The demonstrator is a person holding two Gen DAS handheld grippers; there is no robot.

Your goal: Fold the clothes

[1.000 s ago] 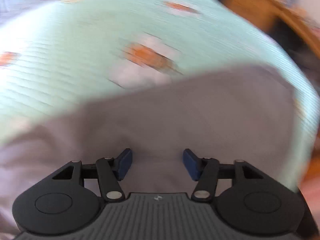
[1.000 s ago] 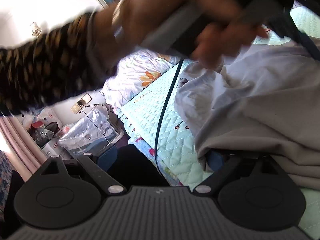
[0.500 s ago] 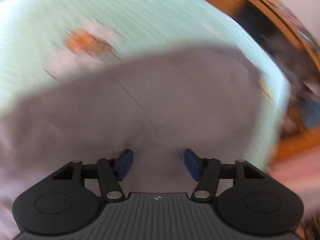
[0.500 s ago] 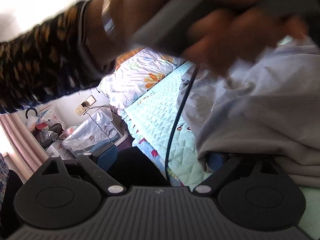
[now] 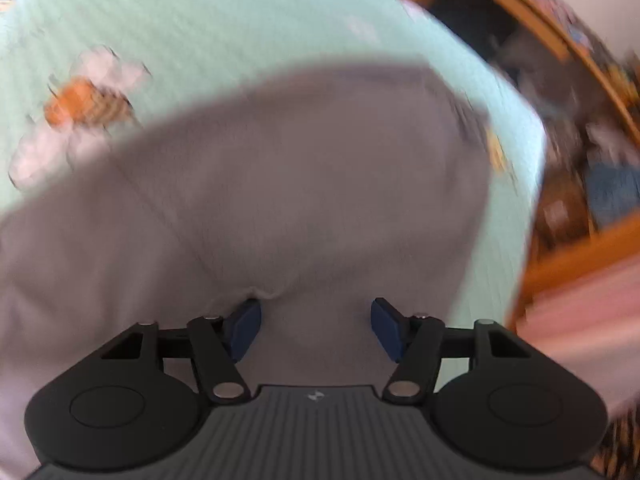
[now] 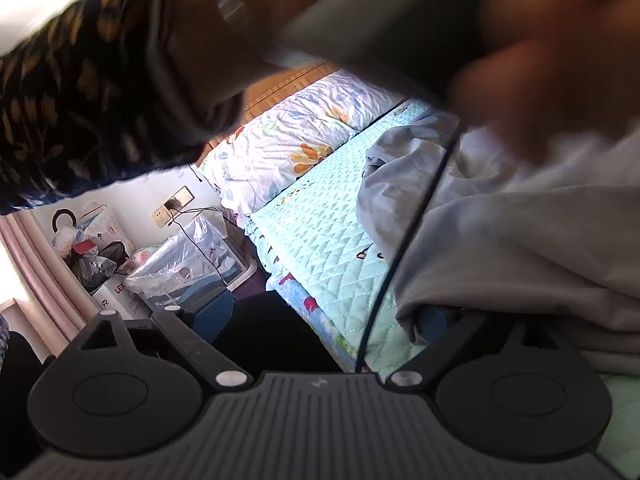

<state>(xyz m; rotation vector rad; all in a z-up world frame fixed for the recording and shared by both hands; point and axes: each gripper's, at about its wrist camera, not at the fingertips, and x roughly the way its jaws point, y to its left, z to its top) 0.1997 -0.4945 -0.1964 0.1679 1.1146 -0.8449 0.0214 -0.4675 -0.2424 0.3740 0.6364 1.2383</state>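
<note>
A grey garment (image 5: pixel 304 184) lies spread on the mint quilted bed cover (image 5: pixel 208 28). My left gripper (image 5: pixel 316 322) points down at it, open about halfway. Its blue pads (image 5: pixel 245 326) stand apart just above the cloth, the left one against a small pucker. In the right wrist view the same garment (image 6: pixel 520 248) is heaped at the right. My right gripper (image 6: pixel 324 316) is open wide at the bed's edge, its right finger tucked under the garment's hem. A hand (image 6: pixel 552 64) in a dark patterned sleeve (image 6: pixel 72 92) holds the other gripper's handle overhead, blurred.
A black cable (image 6: pixel 404 240) hangs down in front of the garment. A floral pillow (image 6: pixel 296 136) lies at the head of the bed. Bags, boxes and a wall socket (image 6: pixel 172 208) crowd the floor beside it. Wooden furniture (image 5: pixel 580 248) stands past the bed's right edge.
The left gripper has swept across the garment, bringing the bed's edge and the wooden furniture into view. The hand and sleeve have come closer overhead. The right gripper has stayed put.
</note>
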